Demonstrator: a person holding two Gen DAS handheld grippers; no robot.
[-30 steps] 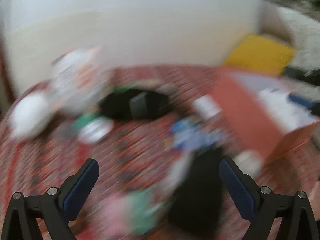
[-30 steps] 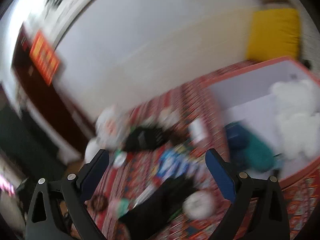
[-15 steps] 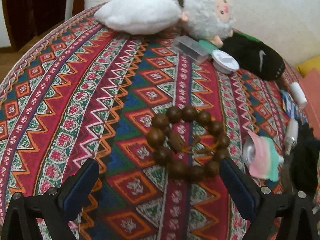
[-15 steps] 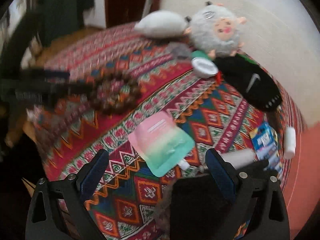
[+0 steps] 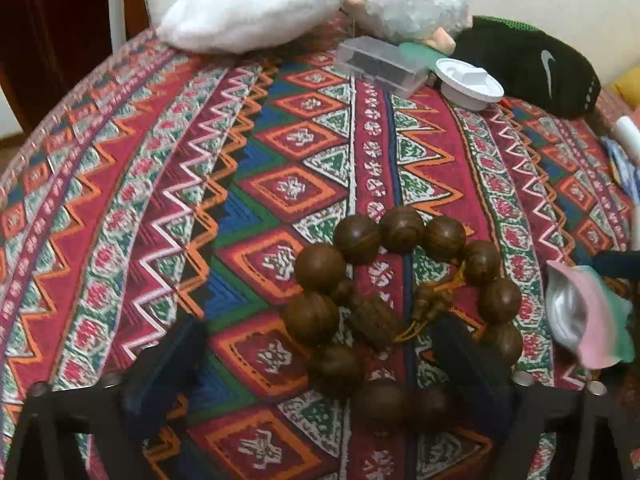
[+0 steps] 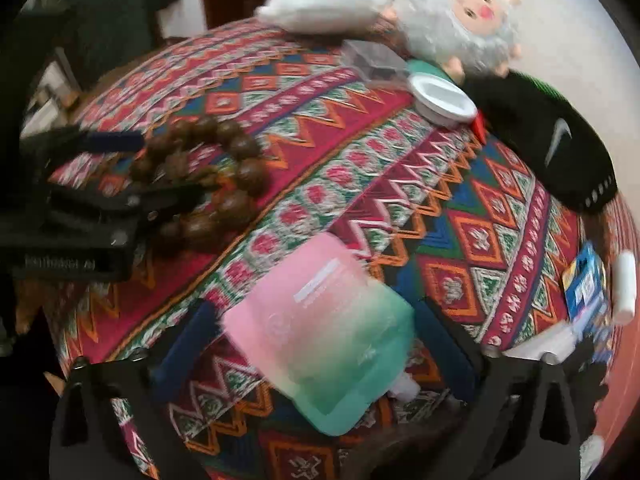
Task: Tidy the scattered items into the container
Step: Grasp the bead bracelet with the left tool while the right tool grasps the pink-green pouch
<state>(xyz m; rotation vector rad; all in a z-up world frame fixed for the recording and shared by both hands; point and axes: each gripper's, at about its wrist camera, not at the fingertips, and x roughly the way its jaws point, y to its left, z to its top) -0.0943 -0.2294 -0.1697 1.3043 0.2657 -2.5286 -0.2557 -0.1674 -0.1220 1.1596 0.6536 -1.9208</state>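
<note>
Cloth (image 5: 168, 184), patterned, covers the table; pale wall (image 5: 560, 0) behind. We see left gripper (image 5: 320, 364) spread around the beads (image 5: 400, 292), right gripper (image 6: 316, 344) spread around the pouch (image 6: 320, 328). Container out of frame; fingers blurred.

A: Which colours were seen on the cloth (image 5: 168, 184)?

B: Red, orange, blue, green and white zigzags and diamonds were seen. Dark brown beads (image 5: 400, 292) were noted upon it.

A: And beyond the beads?

B: A white cushion (image 5: 248, 8), a grey plush sheep (image 6: 460, 20) with a pink face, and a black sock (image 5: 532, 68) edged in green. Right of the beads, a pouch (image 6: 328, 332) shaded pink to green was recorded.
</note>
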